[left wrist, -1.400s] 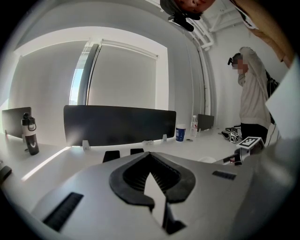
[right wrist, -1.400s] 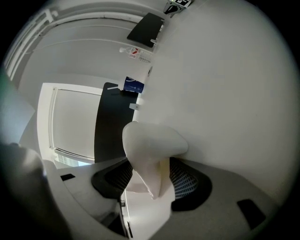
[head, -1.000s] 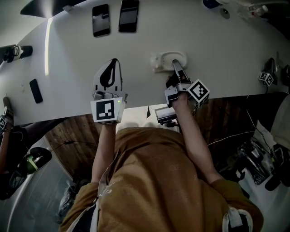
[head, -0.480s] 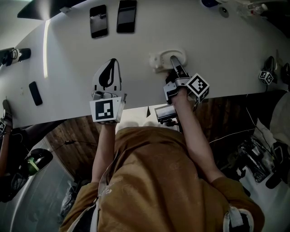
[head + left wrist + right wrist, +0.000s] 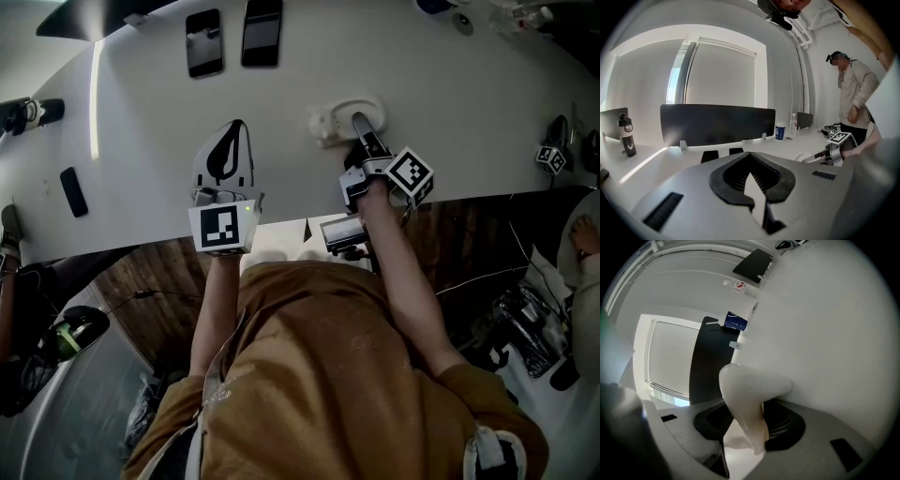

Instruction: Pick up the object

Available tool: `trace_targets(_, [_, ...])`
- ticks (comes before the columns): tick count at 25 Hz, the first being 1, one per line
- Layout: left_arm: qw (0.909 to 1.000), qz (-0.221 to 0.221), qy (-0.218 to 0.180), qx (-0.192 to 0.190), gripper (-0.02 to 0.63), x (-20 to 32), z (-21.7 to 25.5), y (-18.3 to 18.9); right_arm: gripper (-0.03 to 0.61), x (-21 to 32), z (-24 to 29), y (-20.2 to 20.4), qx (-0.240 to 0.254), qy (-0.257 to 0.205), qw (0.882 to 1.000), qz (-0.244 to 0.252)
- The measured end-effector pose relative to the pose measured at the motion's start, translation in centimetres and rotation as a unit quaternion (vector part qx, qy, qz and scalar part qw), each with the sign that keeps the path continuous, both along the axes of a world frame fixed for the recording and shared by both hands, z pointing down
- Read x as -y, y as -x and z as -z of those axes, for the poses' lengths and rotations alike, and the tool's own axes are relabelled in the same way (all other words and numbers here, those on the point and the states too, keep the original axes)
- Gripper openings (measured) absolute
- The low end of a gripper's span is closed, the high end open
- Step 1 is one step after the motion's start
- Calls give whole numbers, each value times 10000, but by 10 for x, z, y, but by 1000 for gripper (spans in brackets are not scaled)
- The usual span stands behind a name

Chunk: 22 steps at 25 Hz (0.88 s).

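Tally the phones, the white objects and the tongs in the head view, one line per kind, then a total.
Phones: 2 (left phone, right phone)
White object: 1
Tongs: 2 (left tongs shut, empty; right tongs closing, white object between the jaws)
Total: 5

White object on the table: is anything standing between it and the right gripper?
Nothing visible stands between them. The right gripper is at the white object, and its jaws are closing with the object between them.
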State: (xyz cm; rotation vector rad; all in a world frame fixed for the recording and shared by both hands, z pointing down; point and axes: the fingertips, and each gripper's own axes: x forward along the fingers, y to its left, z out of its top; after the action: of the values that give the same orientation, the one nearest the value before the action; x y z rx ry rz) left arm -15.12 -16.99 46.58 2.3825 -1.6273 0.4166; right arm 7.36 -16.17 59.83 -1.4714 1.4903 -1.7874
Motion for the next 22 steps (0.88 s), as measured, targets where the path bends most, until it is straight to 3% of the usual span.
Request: trace_targets(22, [10000, -28, -56, -14, 8, -9, 5, -5, 192, -13, 19, -1, 26, -198, 9997, 126])
